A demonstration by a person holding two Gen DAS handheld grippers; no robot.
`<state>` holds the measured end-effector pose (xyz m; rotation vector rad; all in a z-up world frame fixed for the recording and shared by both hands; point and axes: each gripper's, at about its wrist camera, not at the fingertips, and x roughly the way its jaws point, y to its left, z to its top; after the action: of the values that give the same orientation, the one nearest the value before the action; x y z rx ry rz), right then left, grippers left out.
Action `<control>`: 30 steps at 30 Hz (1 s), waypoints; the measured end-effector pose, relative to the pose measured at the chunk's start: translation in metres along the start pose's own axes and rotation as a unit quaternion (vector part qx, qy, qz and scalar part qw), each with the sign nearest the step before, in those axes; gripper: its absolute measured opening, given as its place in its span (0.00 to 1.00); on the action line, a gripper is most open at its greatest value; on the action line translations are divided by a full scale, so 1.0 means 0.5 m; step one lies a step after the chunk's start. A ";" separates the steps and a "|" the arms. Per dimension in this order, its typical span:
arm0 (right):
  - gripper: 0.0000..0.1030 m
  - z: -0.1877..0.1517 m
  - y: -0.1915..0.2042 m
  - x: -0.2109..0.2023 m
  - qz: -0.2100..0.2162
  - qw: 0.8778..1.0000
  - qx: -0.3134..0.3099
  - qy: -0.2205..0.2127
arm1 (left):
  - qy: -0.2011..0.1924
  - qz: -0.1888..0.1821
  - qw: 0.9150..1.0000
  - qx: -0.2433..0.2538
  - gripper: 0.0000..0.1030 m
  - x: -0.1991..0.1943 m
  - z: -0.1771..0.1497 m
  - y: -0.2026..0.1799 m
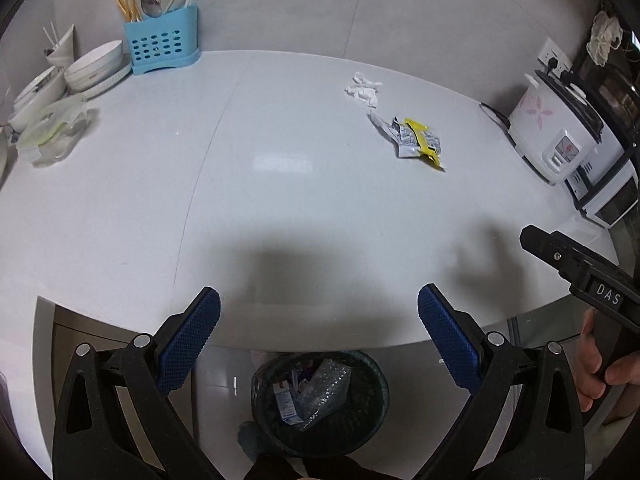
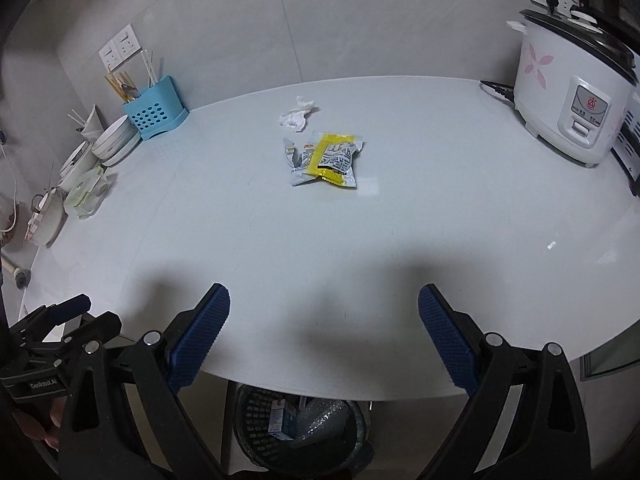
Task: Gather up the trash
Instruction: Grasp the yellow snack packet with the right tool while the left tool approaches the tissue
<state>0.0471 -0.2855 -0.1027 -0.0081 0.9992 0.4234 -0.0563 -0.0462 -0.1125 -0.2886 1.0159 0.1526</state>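
Observation:
A crumpled white tissue (image 1: 363, 87) (image 2: 298, 114) and a yellow-and-silver snack wrapper (image 1: 416, 142) (image 2: 326, 159) lie on the white counter (image 1: 280, 200) (image 2: 400, 240), toward its far side. A dark mesh trash bin (image 1: 372, 412) (image 2: 248, 436) stands on the floor below the counter's near edge and holds a small carton and bubble wrap. My left gripper (image 1: 319, 322) is open and empty over the near edge, above the bin. My right gripper (image 2: 324, 320) is open and empty beside it, also over the near edge.
A blue utensil holder (image 1: 162, 46) (image 2: 154, 116), stacked bowls (image 1: 96, 66) (image 2: 116, 140) and a plastic container (image 1: 52, 128) stand at the back left. A white rice cooker (image 1: 556, 132) (image 2: 572, 96) stands at the right by a wall socket.

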 end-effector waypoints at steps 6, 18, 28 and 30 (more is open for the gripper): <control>0.89 0.044 -0.007 0.040 -0.009 1.000 0.024 0.019 | 0.004 0.010 1.000 -0.001 0.94 0.028 0.044 0.016; 0.89 0.152 0.033 0.143 -0.053 0.996 0.062 0.038 | 0.016 -0.025 0.999 0.036 0.94 0.129 0.181 0.061; 0.89 0.244 0.048 0.280 -0.093 0.990 0.087 0.057 | 0.029 -0.042 0.997 0.062 0.94 0.204 0.297 0.122; 0.89 0.254 0.040 0.302 -0.100 0.988 0.095 0.064 | 0.032 -0.045 0.997 0.061 0.94 0.215 0.316 0.133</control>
<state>0.2139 -0.1901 -0.1526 0.0376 1.1503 0.1445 0.1108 0.0648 -0.1374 -0.2292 1.0683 -0.0001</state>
